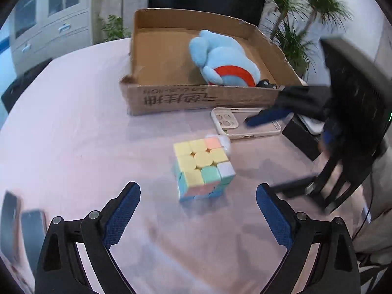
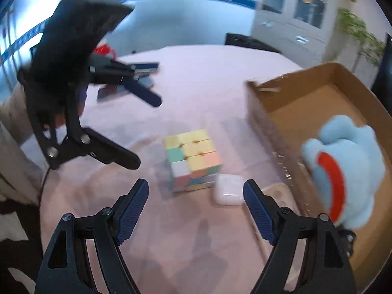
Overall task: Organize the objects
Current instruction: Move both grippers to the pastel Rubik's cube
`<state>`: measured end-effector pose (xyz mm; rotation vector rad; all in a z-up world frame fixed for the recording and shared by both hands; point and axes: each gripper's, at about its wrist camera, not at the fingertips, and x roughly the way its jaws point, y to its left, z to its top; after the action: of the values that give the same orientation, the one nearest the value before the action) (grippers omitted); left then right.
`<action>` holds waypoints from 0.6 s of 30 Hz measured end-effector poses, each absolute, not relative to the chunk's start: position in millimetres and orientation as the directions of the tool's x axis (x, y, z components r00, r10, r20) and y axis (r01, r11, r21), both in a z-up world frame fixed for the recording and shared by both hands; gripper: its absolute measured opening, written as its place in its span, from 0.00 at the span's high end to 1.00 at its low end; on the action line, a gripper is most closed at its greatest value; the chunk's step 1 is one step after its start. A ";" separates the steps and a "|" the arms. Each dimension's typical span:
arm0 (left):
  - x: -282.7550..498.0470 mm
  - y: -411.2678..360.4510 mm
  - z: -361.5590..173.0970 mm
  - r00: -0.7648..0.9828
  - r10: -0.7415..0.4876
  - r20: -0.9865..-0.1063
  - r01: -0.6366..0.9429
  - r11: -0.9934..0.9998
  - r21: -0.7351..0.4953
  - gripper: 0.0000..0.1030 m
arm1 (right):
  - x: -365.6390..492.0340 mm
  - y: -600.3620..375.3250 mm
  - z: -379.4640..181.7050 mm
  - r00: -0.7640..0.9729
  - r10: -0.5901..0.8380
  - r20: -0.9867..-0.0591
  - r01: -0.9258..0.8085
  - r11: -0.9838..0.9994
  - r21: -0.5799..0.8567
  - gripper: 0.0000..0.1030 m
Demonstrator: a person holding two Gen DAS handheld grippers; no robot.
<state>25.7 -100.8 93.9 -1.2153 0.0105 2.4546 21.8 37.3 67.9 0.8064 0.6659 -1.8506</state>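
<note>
While your left gripper point(image 1: 198, 202) hangs wide and empty over the pink table point(image 1: 73, 134), the cube point(image 1: 203, 169) sits just ahead of its fingers, apart from them. Beyond lie a phone case point(image 1: 245, 125) and the box point(image 1: 196, 98) holding the blue plush point(image 1: 225, 58).

From your right gripper point(image 2: 196, 197), also wide and empty, the cube point(image 2: 192, 159) stands ahead, a white earbud case point(image 2: 227, 189) beside it, the box point(image 2: 318, 103) right.
</note>
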 end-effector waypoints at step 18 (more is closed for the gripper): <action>28.4 -85.4 65.4 -0.400 0.494 -0.772 -0.462 -0.836 -0.296 0.15 | 43.2 11.6 22.9 -0.257 -0.561 -0.787 0.908 -0.419 0.002 0.42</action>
<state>28.4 -85.4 65.4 -1.2496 -0.0459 2.2365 43.1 11.6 22.9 0.8982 0.5720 -1.8431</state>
